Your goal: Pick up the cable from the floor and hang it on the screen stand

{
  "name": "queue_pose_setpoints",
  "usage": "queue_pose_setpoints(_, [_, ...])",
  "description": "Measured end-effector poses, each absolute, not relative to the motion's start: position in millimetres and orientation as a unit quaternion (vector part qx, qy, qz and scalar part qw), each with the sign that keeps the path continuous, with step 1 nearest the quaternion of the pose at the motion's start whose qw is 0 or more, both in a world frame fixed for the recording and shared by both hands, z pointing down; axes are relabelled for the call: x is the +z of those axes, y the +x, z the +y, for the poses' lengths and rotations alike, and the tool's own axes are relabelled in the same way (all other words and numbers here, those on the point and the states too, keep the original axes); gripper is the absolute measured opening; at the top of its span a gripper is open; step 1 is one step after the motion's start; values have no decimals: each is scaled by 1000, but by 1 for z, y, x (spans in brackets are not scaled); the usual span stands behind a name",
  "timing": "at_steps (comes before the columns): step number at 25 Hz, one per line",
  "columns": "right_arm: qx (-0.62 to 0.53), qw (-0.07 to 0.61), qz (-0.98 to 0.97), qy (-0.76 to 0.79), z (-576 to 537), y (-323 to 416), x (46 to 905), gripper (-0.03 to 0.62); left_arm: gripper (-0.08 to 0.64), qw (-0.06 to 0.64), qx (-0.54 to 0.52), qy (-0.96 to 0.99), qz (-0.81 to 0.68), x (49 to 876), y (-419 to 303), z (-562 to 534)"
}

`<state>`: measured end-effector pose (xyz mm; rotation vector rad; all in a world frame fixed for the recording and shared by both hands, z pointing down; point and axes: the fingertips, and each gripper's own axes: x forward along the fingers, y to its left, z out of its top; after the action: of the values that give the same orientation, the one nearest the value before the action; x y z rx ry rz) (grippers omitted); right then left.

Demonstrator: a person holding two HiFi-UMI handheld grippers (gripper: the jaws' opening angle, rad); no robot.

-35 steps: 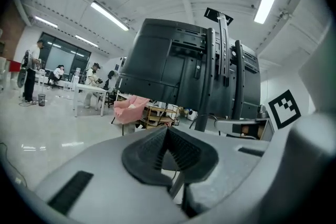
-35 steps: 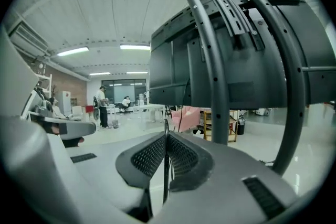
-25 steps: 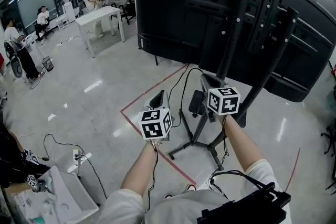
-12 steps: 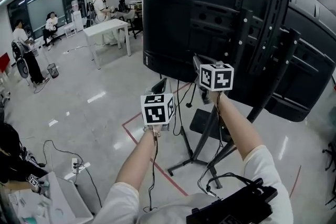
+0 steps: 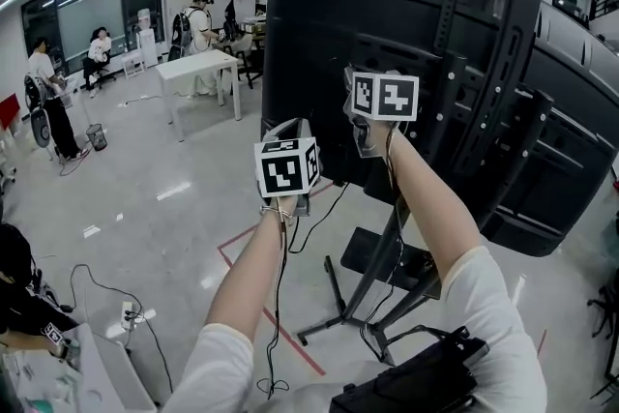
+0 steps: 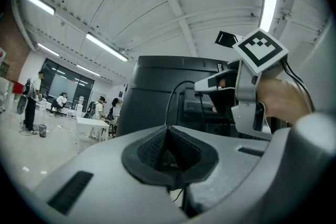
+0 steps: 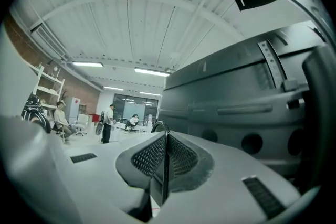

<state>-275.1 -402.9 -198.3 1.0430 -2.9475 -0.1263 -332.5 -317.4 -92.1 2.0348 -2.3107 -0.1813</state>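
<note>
Currently the cable is held up between my two grippers. My left gripper is closed on it, and from there the line arcs toward 1 o'clock into my right gripper, whose jaws are pressed together on a thin loop of it. In the head view the right gripper sits close against the back of the screen, just left of the screen stand. A white desk stands well off at 10 o'clock, with people near it.

Screen back close ahead of right gripper, stand uprights rightward, cable strung across to left gripper, open floor leftward.
</note>
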Motion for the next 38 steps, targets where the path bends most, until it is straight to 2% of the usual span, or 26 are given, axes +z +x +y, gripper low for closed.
queue_pose_setpoints(7, [-43, -3, -941, 337, -426, -285, -273, 26, 3, 31, -69, 660, -747, -110, -338, -331])
queue_pose_setpoints(18, [-39, -25, -955, 293, -451, -316, -328, 26, 2, 28, -70, 641, -764, -118, -358, -331])
queue_pose_setpoints(24, [-51, -16, -962, 268, -461, -344, -337, 26, 2, 23, -62, 632, -772, -123, -367, -334])
queue_pose_setpoints(29, [-94, 24, -957, 274, -472, -361, -341, 26, 2, 20, -55, 637, -769, -131, -359, -344])
queue_pose_setpoints(38, [-111, 28, -938, 328, -513, -313, -357, 28, 2, 3, -59, 654, -754, -141, -336, -349])
